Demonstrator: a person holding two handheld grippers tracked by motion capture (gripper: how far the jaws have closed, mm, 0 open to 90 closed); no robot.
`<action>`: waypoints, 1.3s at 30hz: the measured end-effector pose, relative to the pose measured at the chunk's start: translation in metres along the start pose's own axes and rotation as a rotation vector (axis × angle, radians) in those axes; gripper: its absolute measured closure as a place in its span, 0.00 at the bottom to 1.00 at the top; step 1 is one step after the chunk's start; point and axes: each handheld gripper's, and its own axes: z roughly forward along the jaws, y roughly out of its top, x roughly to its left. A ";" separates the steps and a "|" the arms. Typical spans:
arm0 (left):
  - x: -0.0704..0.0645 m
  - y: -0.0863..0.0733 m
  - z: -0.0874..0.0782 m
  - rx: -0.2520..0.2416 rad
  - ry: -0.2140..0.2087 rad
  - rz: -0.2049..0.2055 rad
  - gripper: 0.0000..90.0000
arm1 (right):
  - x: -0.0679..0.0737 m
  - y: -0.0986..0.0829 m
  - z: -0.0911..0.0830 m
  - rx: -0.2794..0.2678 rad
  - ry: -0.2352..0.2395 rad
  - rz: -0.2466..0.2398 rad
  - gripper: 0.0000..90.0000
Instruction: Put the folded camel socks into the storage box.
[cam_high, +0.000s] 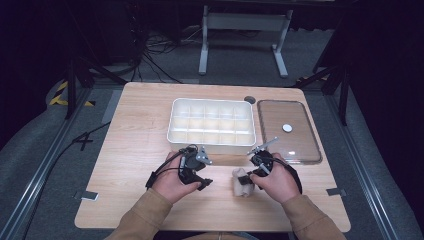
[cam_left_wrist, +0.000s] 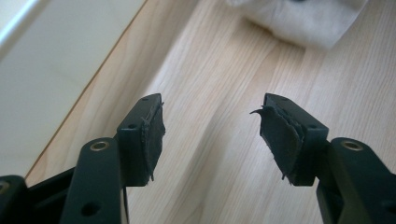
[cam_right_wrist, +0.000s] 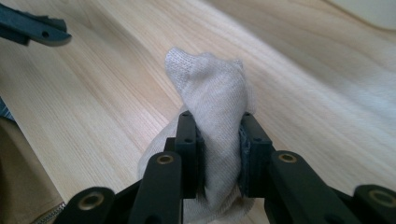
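Beige knitted cloth, most likely a sock (cam_right_wrist: 212, 98), is bunched and pinched between the jaws of the right gripper (cam_right_wrist: 219, 140), low over the wooden table (cam_high: 135, 150) near its front edge; in the high view the bundle (cam_high: 243, 182) sits just left of the right hand (cam_high: 276, 180). The grip takes only a fold of the knit, so the soft fabric could slide out if it is lifted quickly, or the loose end could trail and snag. The left gripper (cam_left_wrist: 210, 126) stands with its jaws wide apart and nothing between them, hovering over bare wood, with the cloth's edge (cam_left_wrist: 303, 21) ahead of it; closing too early would catch nothing. Its worn pads (cam_left_wrist: 280, 135), frayed at the edges, may hold thin knit poorly. Behind both lies the white divided tray (cam_high: 172, 120), whose small cells could resist a loosely bunched sock, and beside it a clear lid (cam_high: 280, 125).
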 end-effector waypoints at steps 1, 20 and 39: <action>0.001 -0.001 -0.002 -0.007 0.002 -0.008 0.44 | 0.000 0.001 -0.002 -0.005 -0.002 0.002 0.82; 0.012 -0.008 -0.019 -0.051 0.015 -0.046 0.45 | -0.015 0.024 -0.055 -0.024 -0.060 -0.104 0.81; 0.018 -0.022 -0.034 -0.081 0.049 -0.081 0.45 | -0.028 0.043 -0.083 0.052 -0.114 -0.307 0.80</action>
